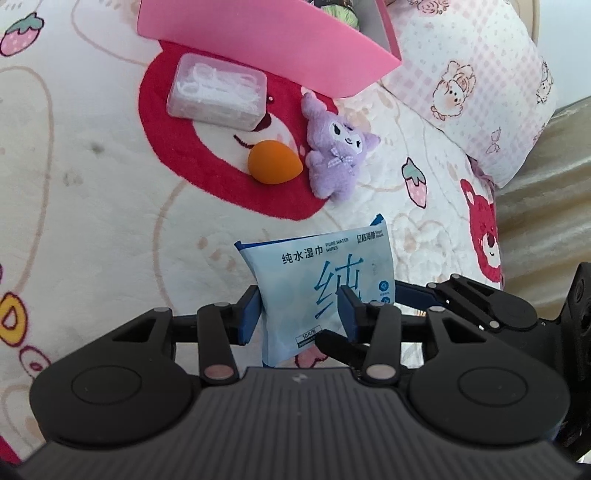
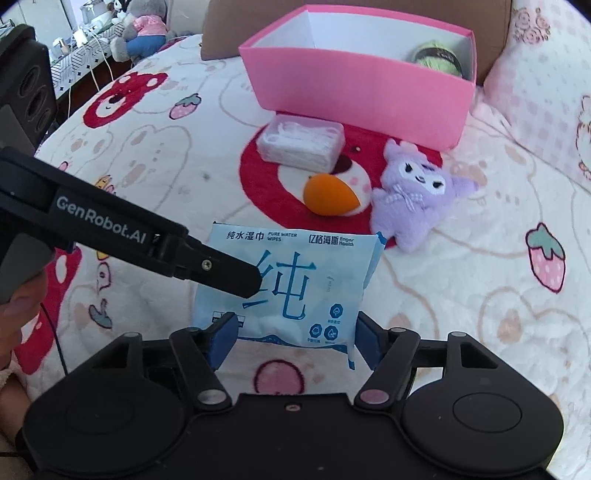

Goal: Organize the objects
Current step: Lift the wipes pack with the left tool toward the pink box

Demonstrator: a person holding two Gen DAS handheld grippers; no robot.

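A light-blue wet wipes pack [image 1: 321,280] [image 2: 291,284] is held above the bed. My left gripper [image 1: 301,312] is shut on its left side and shows in the right wrist view as a black finger [image 2: 229,275] over the pack. My right gripper [image 2: 293,338] is open, its blue pads on either side of the pack's near end. Beyond lie an orange makeup sponge [image 1: 273,162] [image 2: 330,194], a purple plush toy [image 1: 338,147] [image 2: 417,192] and a clear box of floss picks [image 1: 218,90] [image 2: 301,142]. A pink box [image 1: 266,40] [image 2: 362,83] stands behind them.
A green round object [image 2: 437,59] lies inside the pink box. The bed has a white blanket with red bears [image 2: 155,147]. A pink checked pillow [image 1: 476,88] lies at the right. Stuffed toys and a cluttered shelf [image 2: 110,33] stand at the far left.
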